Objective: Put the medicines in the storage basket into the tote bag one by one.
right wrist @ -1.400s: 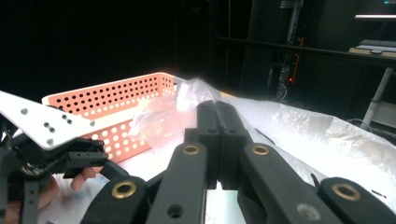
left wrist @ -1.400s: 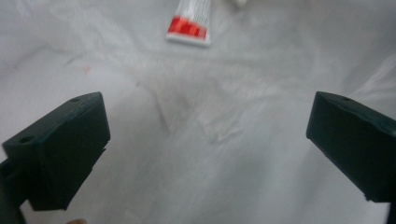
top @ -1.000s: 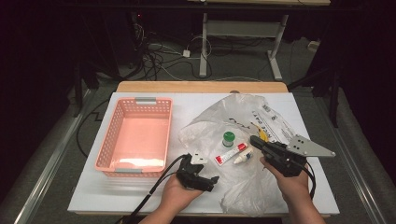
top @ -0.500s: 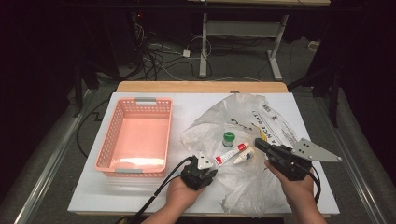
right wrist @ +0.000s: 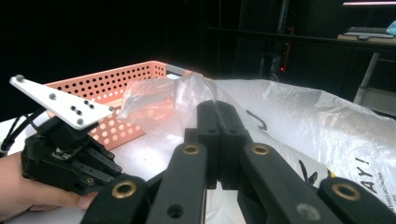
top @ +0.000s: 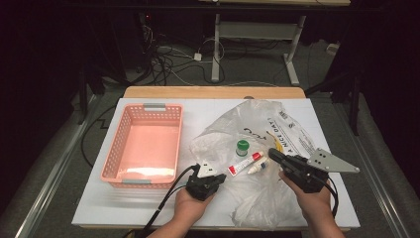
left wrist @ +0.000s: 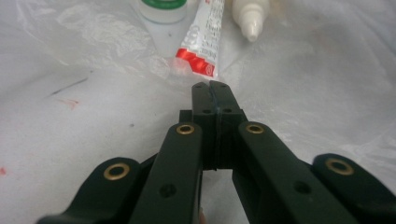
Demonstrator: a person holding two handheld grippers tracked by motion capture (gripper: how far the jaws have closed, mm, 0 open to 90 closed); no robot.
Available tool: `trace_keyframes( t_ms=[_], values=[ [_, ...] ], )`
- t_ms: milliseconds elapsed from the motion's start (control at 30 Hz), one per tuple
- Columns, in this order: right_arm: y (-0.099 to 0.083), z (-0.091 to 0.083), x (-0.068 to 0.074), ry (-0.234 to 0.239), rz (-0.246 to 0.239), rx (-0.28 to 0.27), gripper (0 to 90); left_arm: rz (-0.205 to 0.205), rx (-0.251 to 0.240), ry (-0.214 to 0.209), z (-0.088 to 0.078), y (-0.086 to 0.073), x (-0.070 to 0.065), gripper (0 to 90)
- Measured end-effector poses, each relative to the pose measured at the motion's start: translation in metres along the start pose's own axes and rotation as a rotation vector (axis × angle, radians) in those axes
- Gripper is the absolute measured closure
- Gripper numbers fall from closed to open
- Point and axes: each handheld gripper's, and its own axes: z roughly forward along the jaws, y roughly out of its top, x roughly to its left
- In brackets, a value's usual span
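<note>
White worktop (top: 148,208) carries everything. Pink basket (top: 143,146) sits toward the left edge. Clear plastic bag (top: 267,193) is spread over the right half and reaches the near edge.

On the bag, mid-table: green-capped jar (top: 242,147), red-and-white tube (top: 244,164), small white dropper bottle (top: 257,168), all close together, the tube between the other two.

Left gripper (left wrist: 210,87) sits near the near edge, low over the bag. Its jaws have just been closing and now meet flat, nothing between them. The tube's red crimped end lies just ahead of the tips, apart from them.

Right gripper (top: 272,153), toward the right edge, is clenched on nothing; its tips are just beside the dropper bottle, contact not clear.
</note>
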Motion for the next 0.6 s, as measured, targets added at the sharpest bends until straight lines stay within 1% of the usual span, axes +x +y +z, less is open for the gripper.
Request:
trace_keyframes(
  t_ms=[67,167,267,300,467,600],
  values=[
    [-0.001,0.001,0.000,-0.002,0.005,0.000,90.0,0.009,-0.023,-0.003,-0.002,-0.001,0.000,88.5],
    [-0.001,0.001,0.000,-0.003,-0.002,-0.002,90.0,0.029,-0.065,-0.001,-0.006,-0.004,-0.002,88.5],
    [0.001,0.001,0.001,-0.009,-0.006,-0.009,90.0,0.012,-0.103,0.000,-0.010,-0.005,-0.001,88.5],
    [0.001,0.001,0.001,-0.011,-0.008,-0.009,90.0,0.003,-0.115,0.009,-0.010,-0.006,-0.001,88.5],
    [0.000,0.000,0.000,-0.019,-0.009,-0.007,90.0,0.003,-0.133,0.018,-0.012,-0.007,-0.002,88.5],
    [0.001,0.000,0.000,-0.024,-0.004,-0.015,90.0,0.004,-0.159,0.010,-0.014,-0.007,-0.001,88.5]
  ],
)
